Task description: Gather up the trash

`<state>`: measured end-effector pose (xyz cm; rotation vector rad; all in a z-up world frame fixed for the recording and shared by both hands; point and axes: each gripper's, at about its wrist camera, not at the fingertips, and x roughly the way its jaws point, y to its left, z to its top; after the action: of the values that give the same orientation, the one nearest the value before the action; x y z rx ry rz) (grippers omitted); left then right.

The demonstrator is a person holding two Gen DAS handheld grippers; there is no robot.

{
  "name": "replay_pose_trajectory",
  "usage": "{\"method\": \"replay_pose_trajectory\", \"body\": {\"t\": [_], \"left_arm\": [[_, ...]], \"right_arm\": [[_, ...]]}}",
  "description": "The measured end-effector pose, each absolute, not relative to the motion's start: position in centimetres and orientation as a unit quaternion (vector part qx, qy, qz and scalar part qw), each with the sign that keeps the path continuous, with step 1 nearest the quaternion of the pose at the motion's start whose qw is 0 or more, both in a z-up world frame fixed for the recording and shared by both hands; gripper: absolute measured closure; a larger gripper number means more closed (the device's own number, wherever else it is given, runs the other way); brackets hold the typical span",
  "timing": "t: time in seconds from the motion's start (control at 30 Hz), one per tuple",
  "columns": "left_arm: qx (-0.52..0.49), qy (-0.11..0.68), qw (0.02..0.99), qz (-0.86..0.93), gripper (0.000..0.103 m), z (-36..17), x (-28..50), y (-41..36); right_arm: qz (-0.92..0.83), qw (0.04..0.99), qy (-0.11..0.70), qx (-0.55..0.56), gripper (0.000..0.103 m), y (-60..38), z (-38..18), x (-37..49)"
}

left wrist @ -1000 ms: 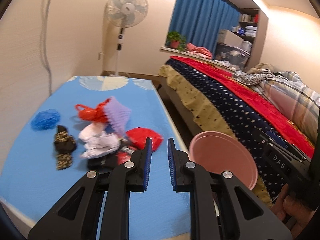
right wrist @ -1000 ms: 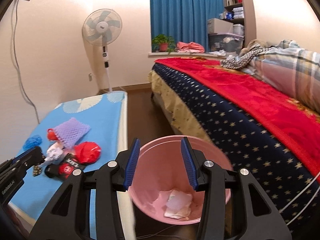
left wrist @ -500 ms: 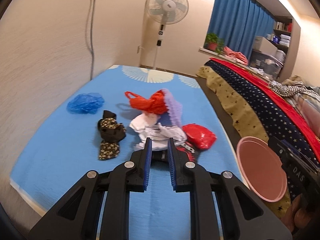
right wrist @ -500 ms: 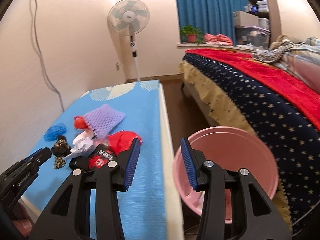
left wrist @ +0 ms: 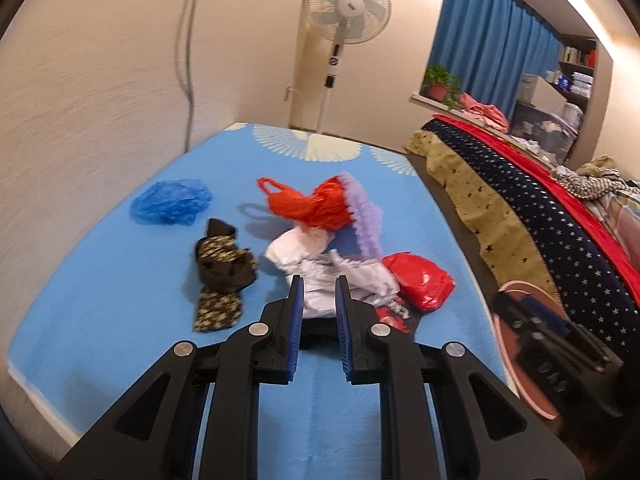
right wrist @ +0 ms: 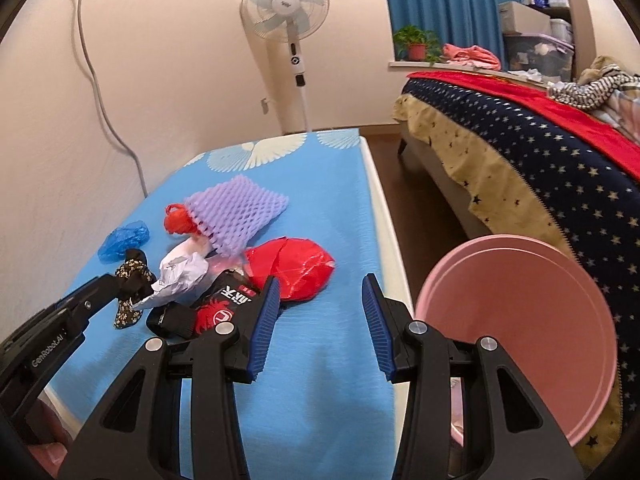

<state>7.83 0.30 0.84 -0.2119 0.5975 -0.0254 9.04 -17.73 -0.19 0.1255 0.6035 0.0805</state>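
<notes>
Your left gripper [left wrist: 318,282], jaws slightly apart and empty, points at crumpled white paper [left wrist: 320,268] in the trash pile on the blue mattress [left wrist: 120,280]. Your right gripper [right wrist: 318,286] is apart, empty. Pink bin [right wrist: 516,320] waits right. Next, likely close on the paper.

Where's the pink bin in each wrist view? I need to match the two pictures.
Left wrist: the pink bin sits at the lower right edge, mostly hidden behind the right hand-held gripper, beside the blue mat.
Right wrist: it fills the lower right, rim tilted toward the camera, between the mat and the starred bed.
Shared landmark: the standing fan beyond the mat's far end.
</notes>
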Motion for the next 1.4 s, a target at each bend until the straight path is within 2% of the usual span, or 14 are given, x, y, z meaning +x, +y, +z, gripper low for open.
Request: {"method": "replay_pose_trajectory", "body": {"t": [0.17,0.23,0.33,0.4,0.53,0.6,0.67,0.77,1.1,1.4], "left_arm": [[-0.100,0.292,0.950,-0.045,0.084,1.0,8.9,-1.1],[-0.097,0.298,0.949,-0.048,0.068,0.8,9.4,-1.6],[-0.091,0.316,0.943,-0.051,0.063,0.1,10.3,-2.3],[-0.088,0.327,0.940,-0.046,0.063,-0.3,10.8,-2.5],[-0.090,0.346,0.933,-0.037,0.063,-1.1,11.9,-2.6],[-0.091,0.351,0.931,-0.032,0.064,-1.3,12.1,-2.5],[-0.097,0.353,0.930,-0.028,0.078,-1.3,12.1,-2.1],[-0.100,0.344,0.934,-0.008,0.086,-0.8,11.7,-1.6],[-0.101,0.320,0.942,0.027,0.087,0.5,11.0,-0.6],[-0.099,0.320,0.942,0.034,0.087,0.5,11.0,-0.1]], "right_arm": [[0.040,0.951,0.300,0.067,0.059,-18.1,-0.4,9.6],[0.038,0.950,0.303,0.072,0.059,-18.6,-0.5,9.7],[0.037,0.948,0.306,0.074,0.058,-19.1,-0.6,10.0],[0.035,0.948,0.308,0.074,0.052,-19.5,-0.7,10.1],[0.033,0.945,0.314,0.081,0.048,-20.0,-1.0,10.3],[0.038,0.944,0.317,0.082,0.043,-19.9,-1.0,10.5],[0.049,0.942,0.321,0.080,0.037,-19.6,-1.0,11.0],[0.065,0.939,0.330,0.075,0.029,-18.6,-1.2,12.1],[0.086,0.921,0.378,0.038,0.012,-15.2,-2.8,16.7],[0.085,0.904,0.418,0.037,0.013,-14.9,-4.4,19.1]]}}
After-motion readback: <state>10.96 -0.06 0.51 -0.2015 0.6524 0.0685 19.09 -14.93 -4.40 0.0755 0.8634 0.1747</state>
